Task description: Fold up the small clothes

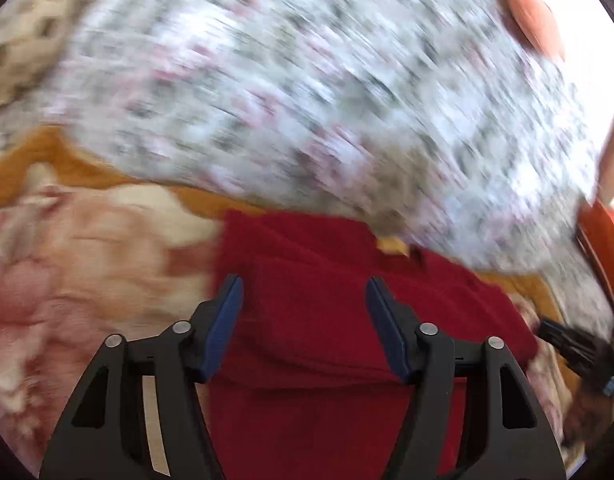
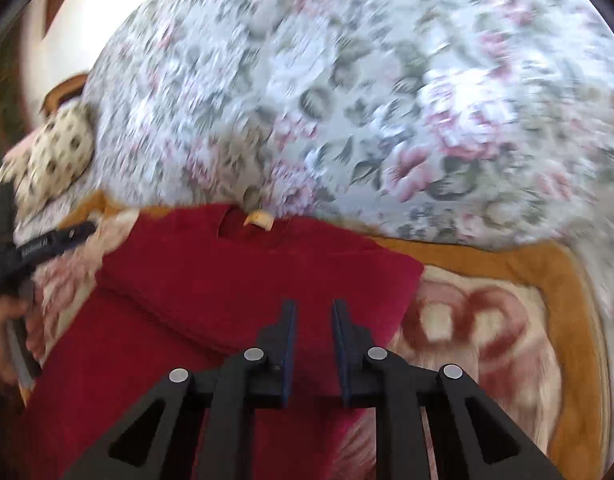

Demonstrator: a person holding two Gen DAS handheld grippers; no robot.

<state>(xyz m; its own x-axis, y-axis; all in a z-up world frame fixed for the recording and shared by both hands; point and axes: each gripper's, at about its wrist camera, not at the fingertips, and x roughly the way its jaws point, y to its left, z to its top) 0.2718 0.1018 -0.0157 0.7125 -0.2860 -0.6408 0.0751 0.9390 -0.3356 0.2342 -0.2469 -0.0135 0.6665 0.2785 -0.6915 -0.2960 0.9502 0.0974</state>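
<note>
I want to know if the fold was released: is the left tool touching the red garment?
Cannot tell: in the left wrist view the left tool has nothing between its open jaws, above the red garment.

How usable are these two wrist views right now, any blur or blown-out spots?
Left wrist view: heavy motion smear over the floral bedspread and blanket; the red garment is soft, the left gripper sharp; white glare at the upper right edge. Right wrist view: milder blur, flowers readable, garment edges clearer, right gripper crisp; overexposed patch upper left.

Motion-blurred floral bedspread (image 1: pixel 307 80), red garment's (image 1: pixel 327 320) lower edge cropped
</note>
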